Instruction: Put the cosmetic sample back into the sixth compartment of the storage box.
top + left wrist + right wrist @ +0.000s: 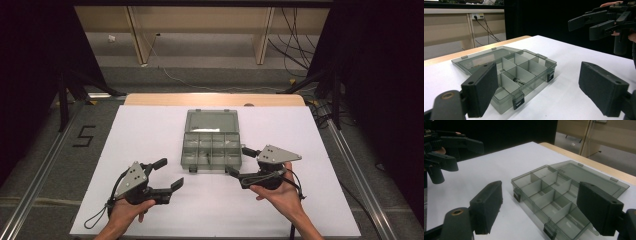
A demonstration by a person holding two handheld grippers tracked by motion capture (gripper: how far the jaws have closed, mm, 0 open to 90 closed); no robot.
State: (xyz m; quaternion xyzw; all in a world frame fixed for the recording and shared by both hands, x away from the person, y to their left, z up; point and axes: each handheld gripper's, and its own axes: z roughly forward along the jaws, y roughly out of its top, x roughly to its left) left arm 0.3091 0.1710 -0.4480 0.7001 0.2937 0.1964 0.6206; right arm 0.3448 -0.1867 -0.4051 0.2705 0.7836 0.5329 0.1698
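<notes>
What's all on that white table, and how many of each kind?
Handheld grippers: 2, the left gripper and the right gripper, both open.
Clear compartment box: 1, lid open.
Small item in a compartment: 1, too small to identify.
Total: 4

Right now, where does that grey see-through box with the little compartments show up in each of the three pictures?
High view: the compartment box lies at table centre, lid open away from the person.
Left gripper view: centre-left, partly behind the near jaw.
Right gripper view: centre-right, partly behind the near jaw.
Shared landmark: the black latches on its front edge.
</notes>
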